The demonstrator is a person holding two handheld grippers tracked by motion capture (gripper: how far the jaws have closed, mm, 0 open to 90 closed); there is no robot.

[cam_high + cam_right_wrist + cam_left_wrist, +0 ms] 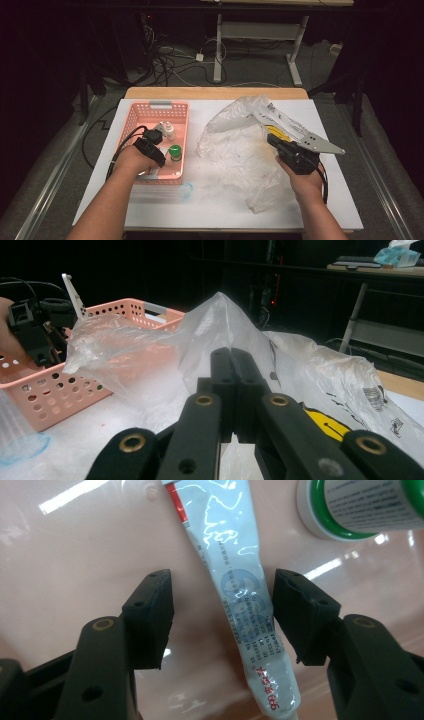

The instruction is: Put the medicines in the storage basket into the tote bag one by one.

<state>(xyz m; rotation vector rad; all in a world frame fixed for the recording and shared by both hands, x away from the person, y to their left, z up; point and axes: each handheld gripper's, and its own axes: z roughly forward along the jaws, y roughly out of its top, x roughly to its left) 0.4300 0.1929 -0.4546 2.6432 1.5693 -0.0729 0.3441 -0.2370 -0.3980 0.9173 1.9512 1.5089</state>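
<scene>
Tube (245,600) between the left gripper's (222,617) spread fingers (150,615), right finger touching, left one apart

High view looks forward and down on the pink basket (131,114) from above; left gripper view faces its floor closely — right gripper view sees it sidelong, nearby.
</scene>
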